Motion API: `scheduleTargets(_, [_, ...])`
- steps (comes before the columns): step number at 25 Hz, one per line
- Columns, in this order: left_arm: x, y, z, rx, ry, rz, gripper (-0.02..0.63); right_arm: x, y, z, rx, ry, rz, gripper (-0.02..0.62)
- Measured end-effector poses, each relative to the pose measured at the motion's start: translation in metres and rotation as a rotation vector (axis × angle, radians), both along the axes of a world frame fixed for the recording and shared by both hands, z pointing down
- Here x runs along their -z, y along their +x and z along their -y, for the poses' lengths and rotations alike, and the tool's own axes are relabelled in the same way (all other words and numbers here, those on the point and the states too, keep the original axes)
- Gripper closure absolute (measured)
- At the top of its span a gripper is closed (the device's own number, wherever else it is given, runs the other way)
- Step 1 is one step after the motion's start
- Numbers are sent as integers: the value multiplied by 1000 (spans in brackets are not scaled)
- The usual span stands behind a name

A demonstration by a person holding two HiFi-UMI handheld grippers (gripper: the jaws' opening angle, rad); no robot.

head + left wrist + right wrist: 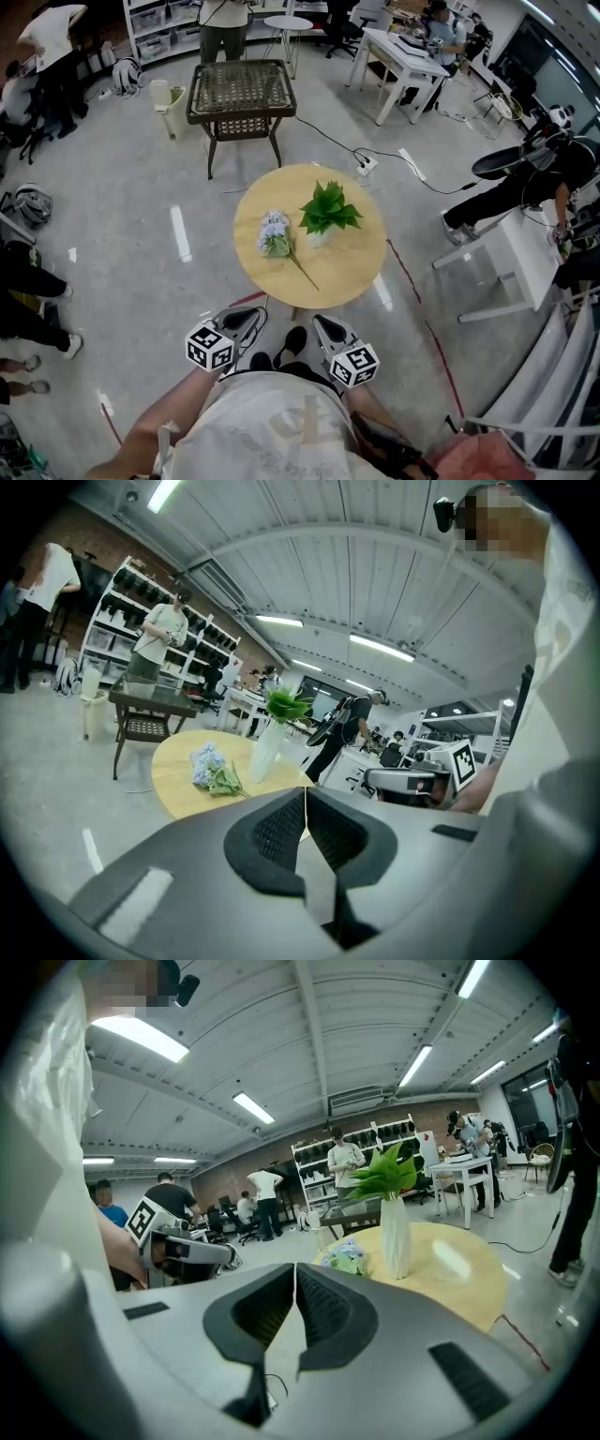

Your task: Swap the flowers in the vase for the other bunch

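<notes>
A round wooden table (352, 267) stands ahead of me. On it a white vase (320, 237) holds a green leafy bunch (328, 208). A pale blue flower bunch (275, 233) lies flat to the vase's left, its stem pointing toward me. My left gripper (246, 319) and right gripper (323, 326) hang short of the table's near edge, both shut with nothing held. The left gripper view shows the shut left gripper (306, 801), the blue flower bunch (208, 767) and the vase (266, 752). The right gripper view shows the shut right gripper (295, 1279), the vase (395, 1237) and the blue flower bunch (345, 1257).
A dark wicker side table (241, 93) stands beyond the round table. A black cable and power strip (365, 168) lie on the floor behind it. White desks (514, 253) with people stand at the right, and more people stand at the left and back.
</notes>
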State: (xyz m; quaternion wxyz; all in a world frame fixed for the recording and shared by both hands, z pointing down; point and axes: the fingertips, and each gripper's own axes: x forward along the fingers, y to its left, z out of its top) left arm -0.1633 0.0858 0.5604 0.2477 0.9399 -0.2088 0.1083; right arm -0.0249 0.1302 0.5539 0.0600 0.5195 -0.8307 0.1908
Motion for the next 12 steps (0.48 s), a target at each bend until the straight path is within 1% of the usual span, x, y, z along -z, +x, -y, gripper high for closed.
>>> scheduleTargets(12, [8,42,34,-17,3,12,597,-3,46,34,-32,-7,11,586])
